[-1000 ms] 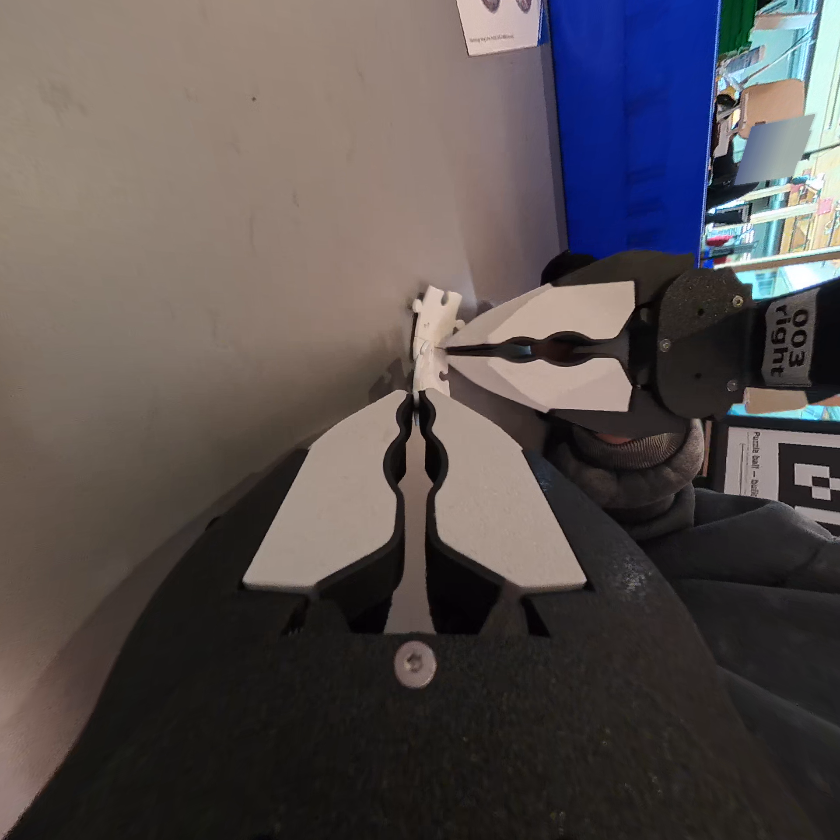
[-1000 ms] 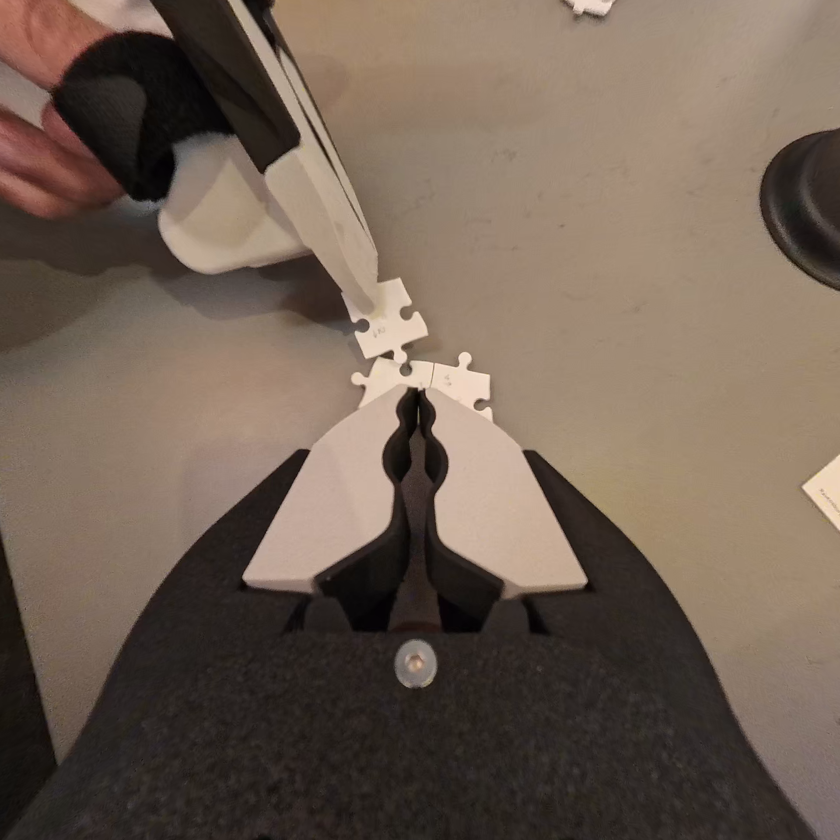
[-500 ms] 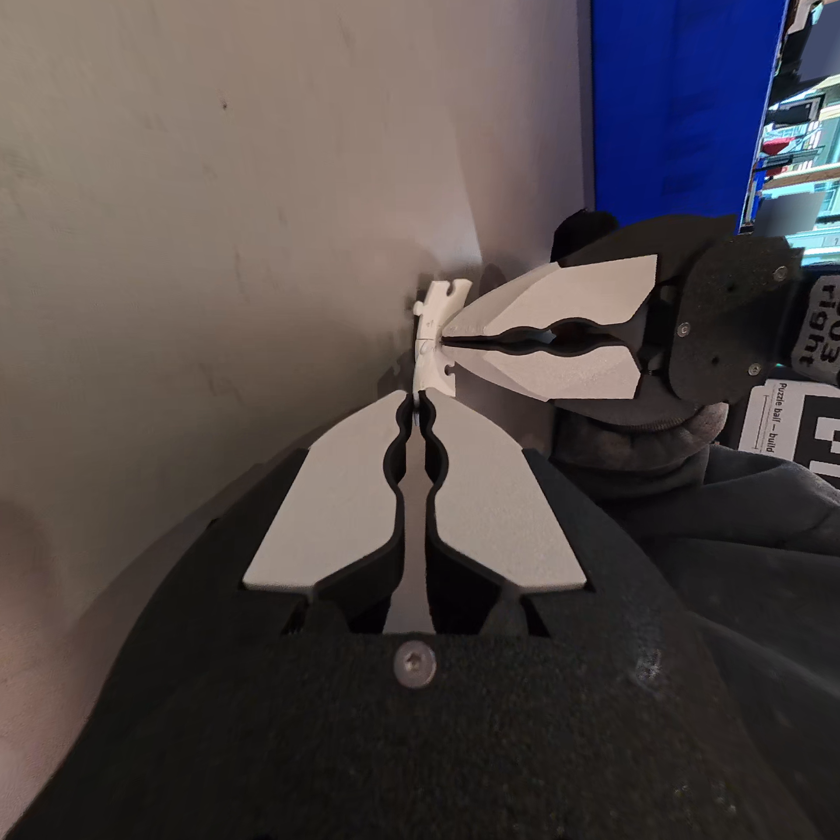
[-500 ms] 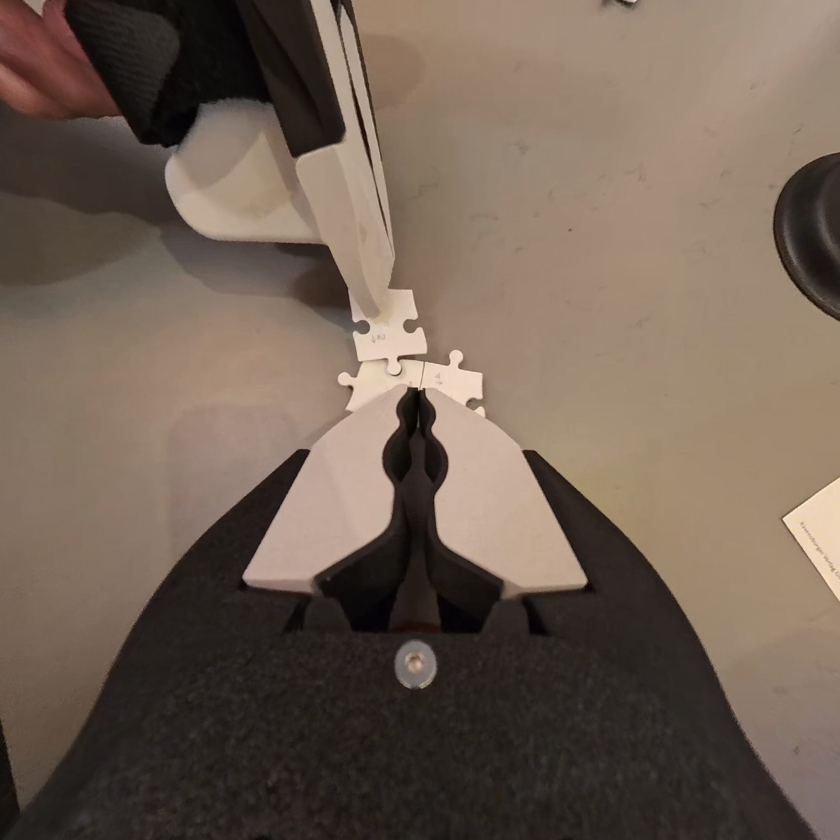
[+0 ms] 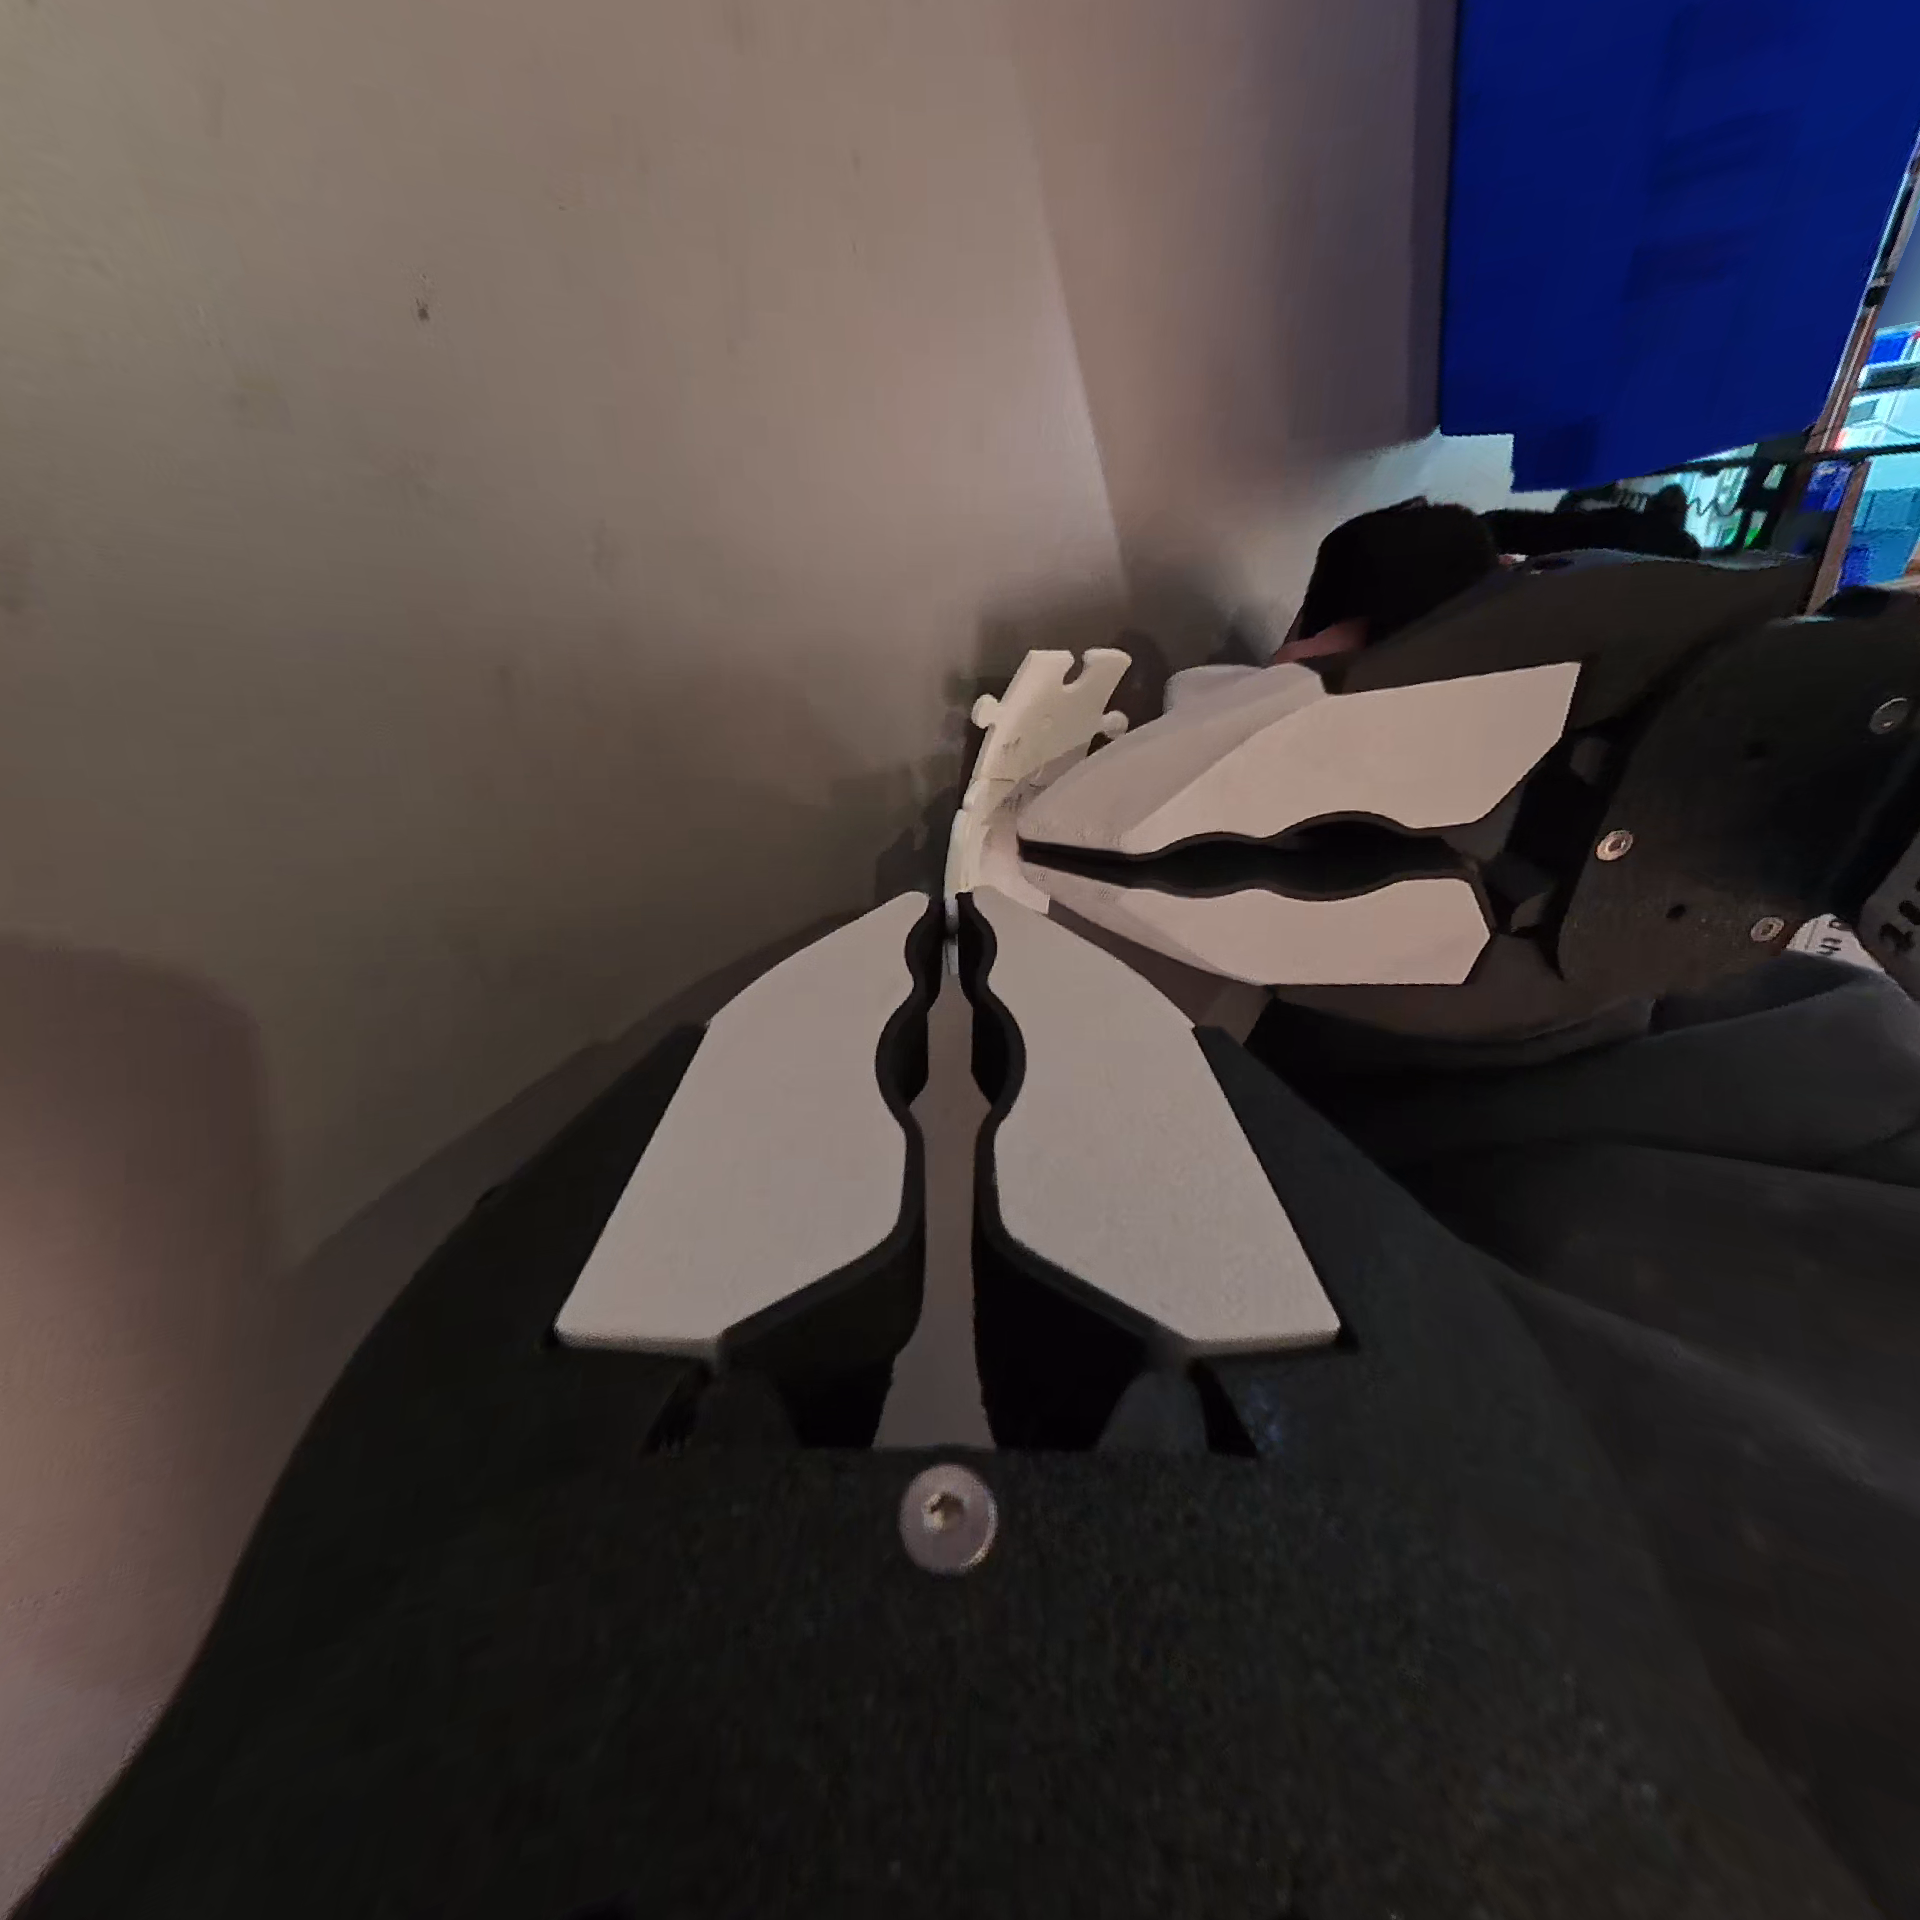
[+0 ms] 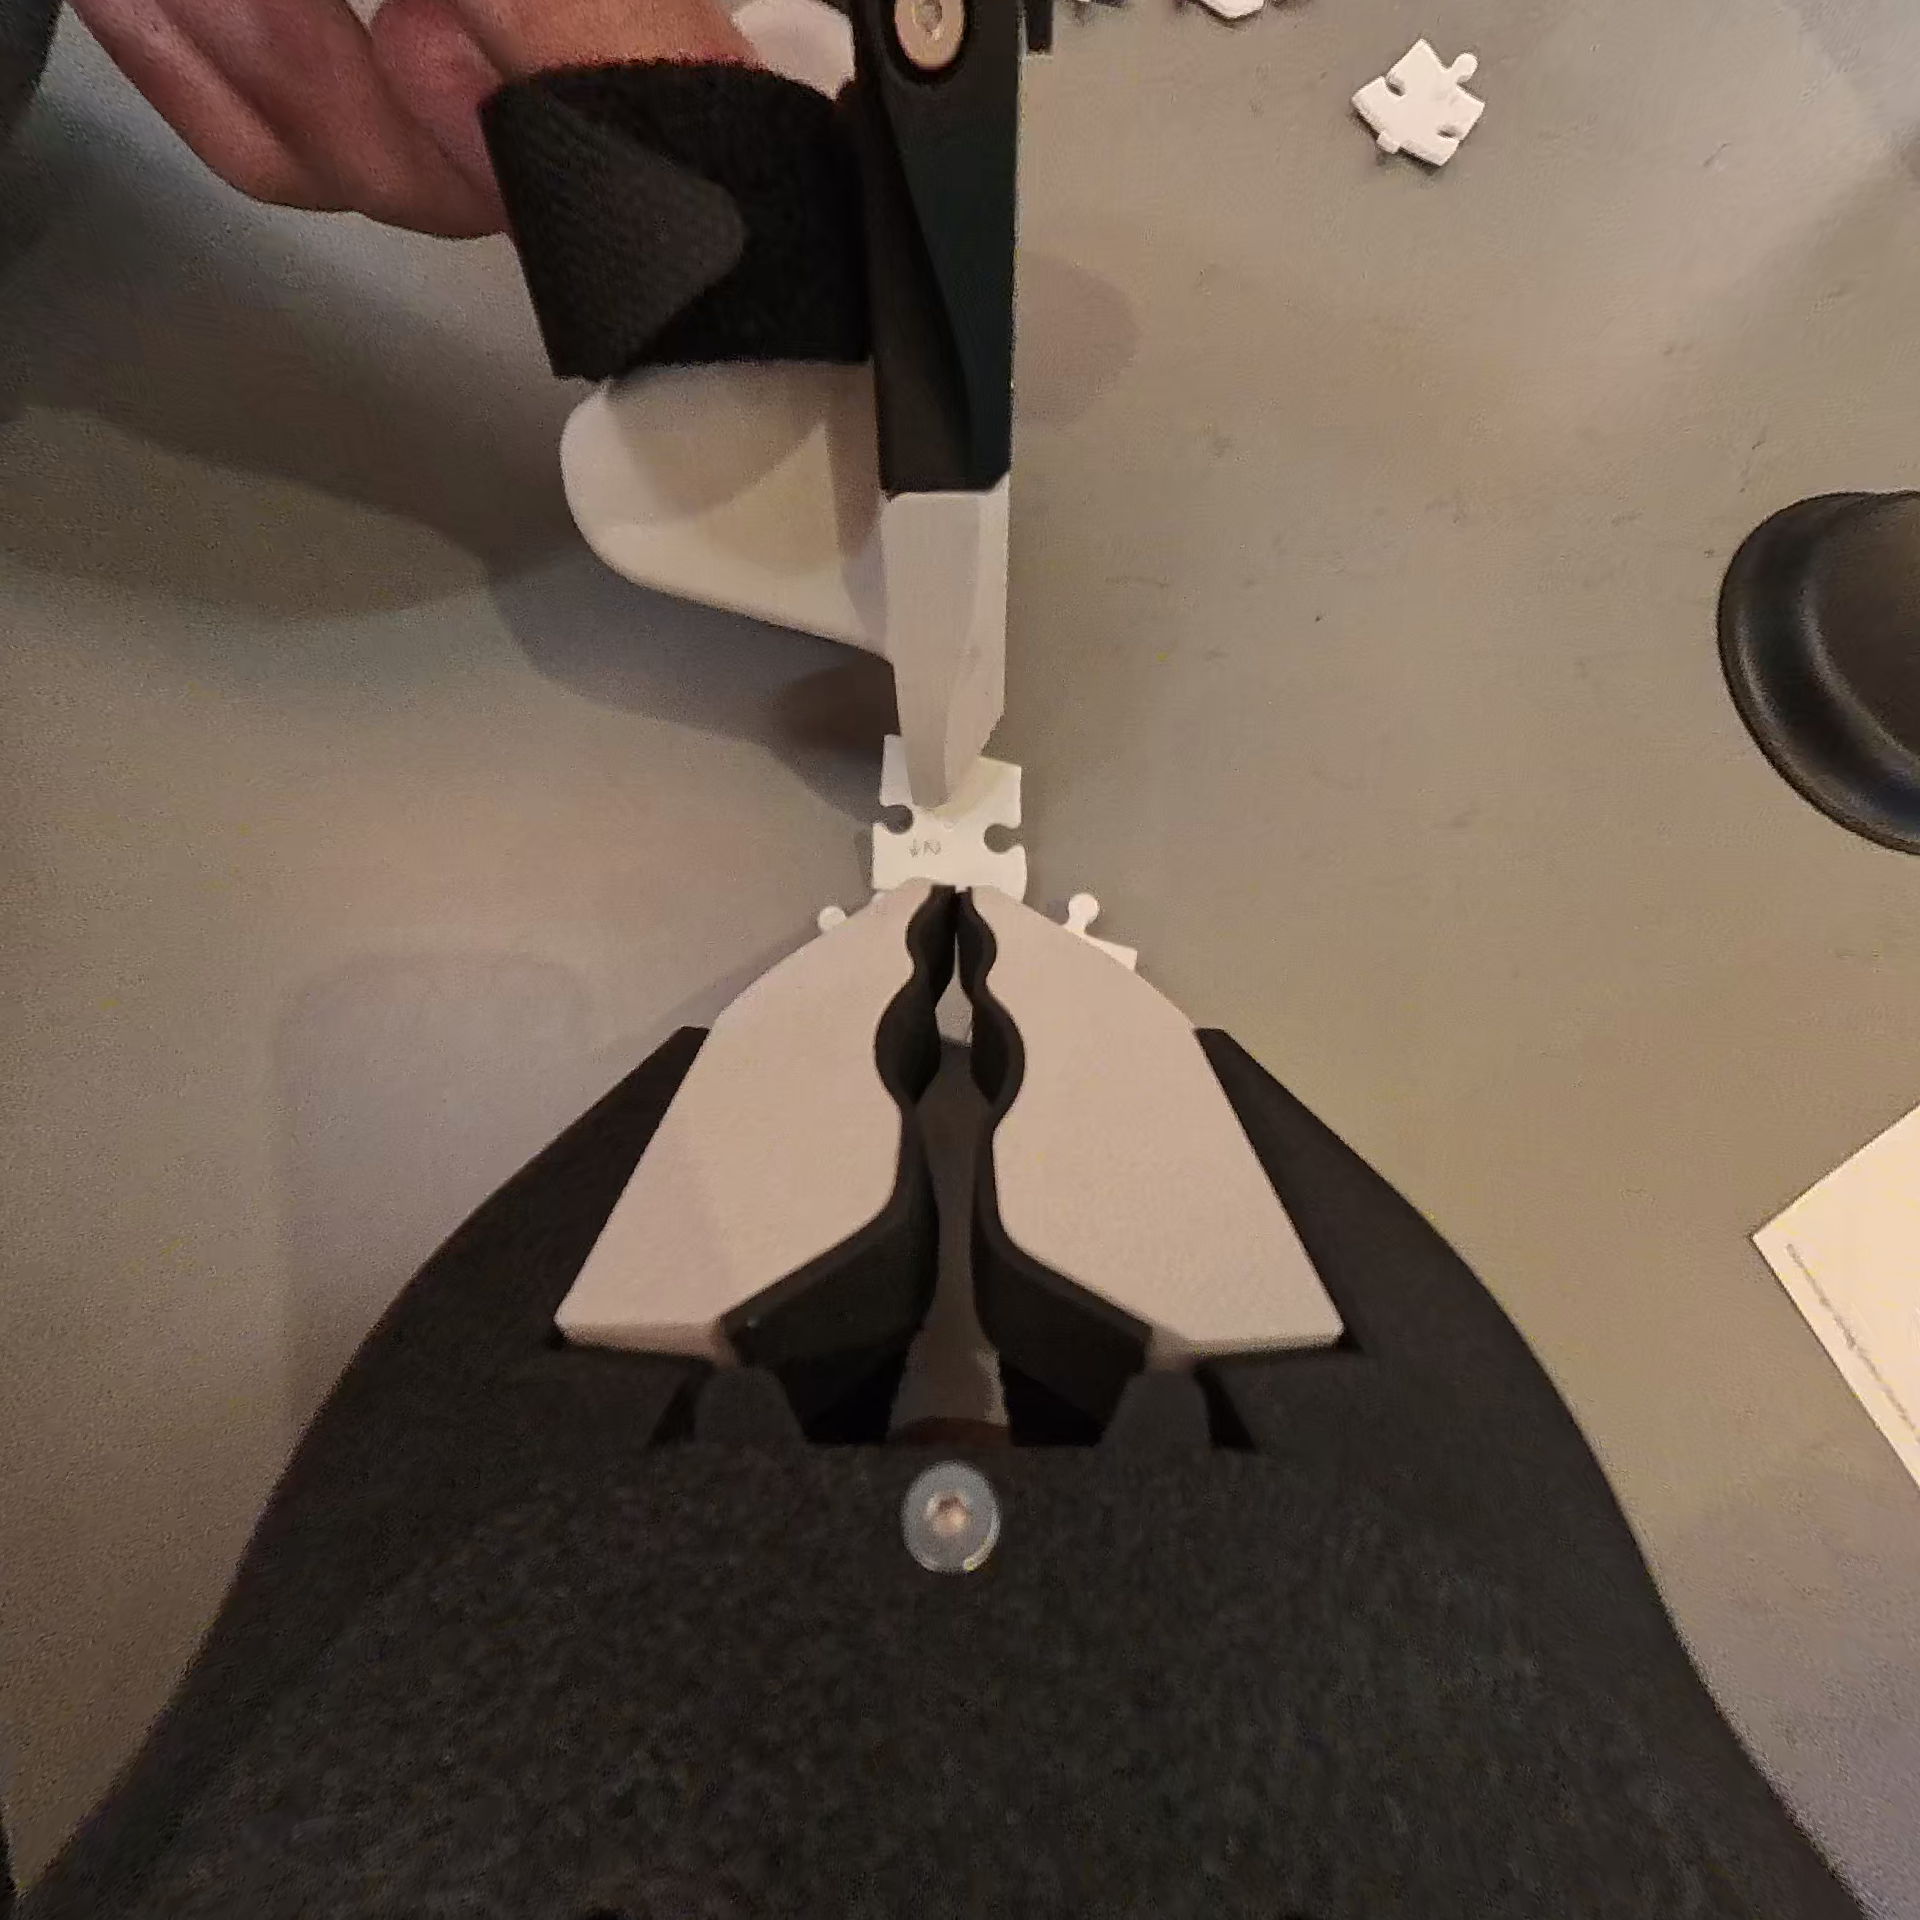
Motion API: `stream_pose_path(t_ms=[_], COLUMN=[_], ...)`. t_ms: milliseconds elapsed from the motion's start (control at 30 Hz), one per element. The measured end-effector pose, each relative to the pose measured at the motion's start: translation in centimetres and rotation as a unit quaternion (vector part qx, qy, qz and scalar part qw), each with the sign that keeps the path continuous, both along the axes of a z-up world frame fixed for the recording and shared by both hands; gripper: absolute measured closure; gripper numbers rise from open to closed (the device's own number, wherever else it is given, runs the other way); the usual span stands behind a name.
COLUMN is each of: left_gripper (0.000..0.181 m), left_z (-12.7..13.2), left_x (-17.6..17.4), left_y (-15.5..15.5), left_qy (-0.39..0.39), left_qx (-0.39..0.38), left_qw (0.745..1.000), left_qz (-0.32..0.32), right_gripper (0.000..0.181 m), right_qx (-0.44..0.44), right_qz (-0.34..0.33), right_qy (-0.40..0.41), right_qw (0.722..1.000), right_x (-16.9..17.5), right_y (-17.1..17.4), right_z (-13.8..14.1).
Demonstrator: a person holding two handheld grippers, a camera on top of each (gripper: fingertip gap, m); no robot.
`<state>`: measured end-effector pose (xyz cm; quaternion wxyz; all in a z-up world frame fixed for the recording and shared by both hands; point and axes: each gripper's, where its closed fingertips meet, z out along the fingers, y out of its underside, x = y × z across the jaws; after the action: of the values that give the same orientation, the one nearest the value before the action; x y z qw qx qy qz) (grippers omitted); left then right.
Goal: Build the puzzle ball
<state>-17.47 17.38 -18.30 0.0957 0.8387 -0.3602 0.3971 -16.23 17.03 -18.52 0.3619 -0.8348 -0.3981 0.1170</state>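
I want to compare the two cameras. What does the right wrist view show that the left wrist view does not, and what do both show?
Only the right wrist view shows a loose puzzle piece on the grey table, a black round object, a paper sheet and a hand.

Only the left wrist view shows a blue panel.

Both show the left claw and the right claw, each shut on white puzzle pieces, held together.
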Motion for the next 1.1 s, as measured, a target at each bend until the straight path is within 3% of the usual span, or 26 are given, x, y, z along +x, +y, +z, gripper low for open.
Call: stream_pose_path(t_ms=[400,567,700,1100], left_gripper=[0.179,0.179,0.179,0.179], left_z=[0.0,0.0,0.1,0.3], left_x=[0.6,0.5,0.9,0.7], left_y=[0.3,-0.1,0.0,0.0], left_qy=[0.007,0.015,0.019,0.028], left_qx=[-0.002,-0.009,-0.007,-0.019], left_qw=[1.0,0.999,0.999,0.998], left_qz=[-0.014,-0.038,-0.049,-0.053], right_gripper=[0.181,0.181,0.181,0.181], right_qx=[-0.036,-0.04,-0.043,-0.031], right_qz=[-0.024,-0.043,-0.044,-0.022], right_qy=[0.014,0.037,0.014,-0.003], right_qw=[0.999,0.998,0.998,0.999], right_x=[0.5,2.3,3.1,2.2], right_y=[-0.4,-0.9,-0.9,-0.3], right_z=[-0.8,0.3,-0.5,-0.8])
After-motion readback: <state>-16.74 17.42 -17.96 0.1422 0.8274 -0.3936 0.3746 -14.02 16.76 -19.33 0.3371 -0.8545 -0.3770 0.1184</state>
